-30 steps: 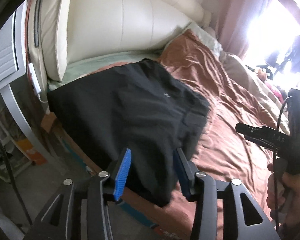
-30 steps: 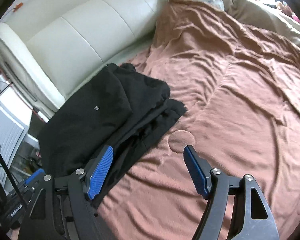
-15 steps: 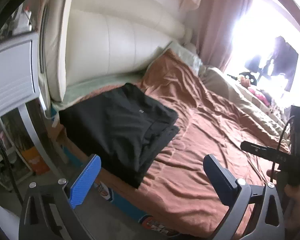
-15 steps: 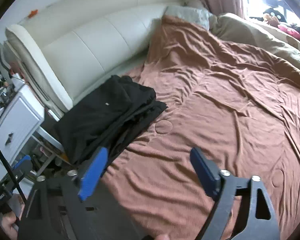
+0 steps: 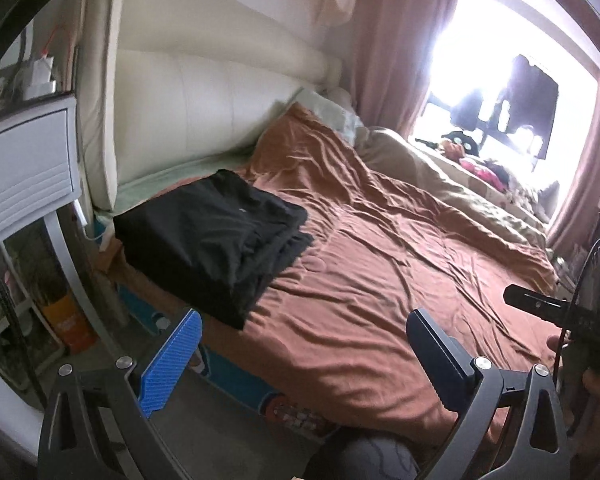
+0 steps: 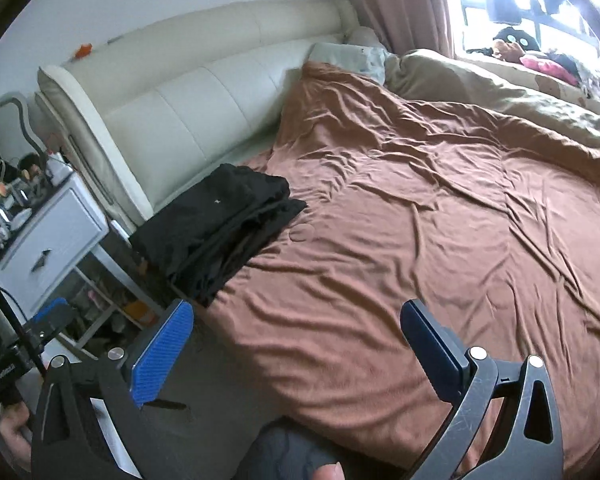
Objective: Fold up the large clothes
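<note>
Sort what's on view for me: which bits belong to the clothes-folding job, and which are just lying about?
Job:
- folded black garment
- left gripper, jaws open, empty
- right gripper, jaws open, empty

Lying about:
- brown bedspread
- beige duvet
- white nightstand
- cream headboard

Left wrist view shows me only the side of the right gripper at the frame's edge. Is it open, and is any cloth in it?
Observer: The right gripper is open. Its jaws have just been opening, and nothing is between them. Only the brown sheet lies beyond.
Operator: Is the folded black garment near its fingers?
Observer: No. The folded black garment lies apart from it, at the bed corner beside the white nightstand.
Operator: What's on the nightstand's top? I barely see it.
Observer: A clutter of small items, too small to name.
</note>
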